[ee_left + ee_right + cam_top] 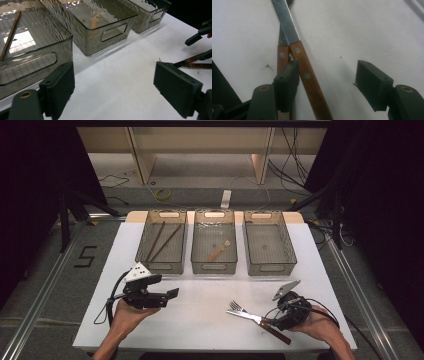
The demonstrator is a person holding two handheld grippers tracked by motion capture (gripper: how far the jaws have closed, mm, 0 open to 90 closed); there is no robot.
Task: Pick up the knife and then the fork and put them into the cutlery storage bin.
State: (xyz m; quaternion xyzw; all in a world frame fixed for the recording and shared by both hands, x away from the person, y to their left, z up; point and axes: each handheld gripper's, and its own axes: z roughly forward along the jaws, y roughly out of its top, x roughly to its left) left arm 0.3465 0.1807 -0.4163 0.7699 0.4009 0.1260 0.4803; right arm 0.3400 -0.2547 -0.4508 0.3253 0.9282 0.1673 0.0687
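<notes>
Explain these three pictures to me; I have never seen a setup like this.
A person sits at a white table and holds a hand tool in each hand: a gripper with two black jaws. The top picture looks down from above the table. The other two come from small cameras riding on each gripper, looking out along its jaws.

At the far side stand three clear bins: the left bin holds two chopsticks, the middle bin a small wooden spoon, and the right bin looks empty.

The left gripper is open over bare table. The right gripper is open too, with nothing clamped; a knife with a wooden handle lies between its jaws, beside a fork with a similar handle.
</notes>
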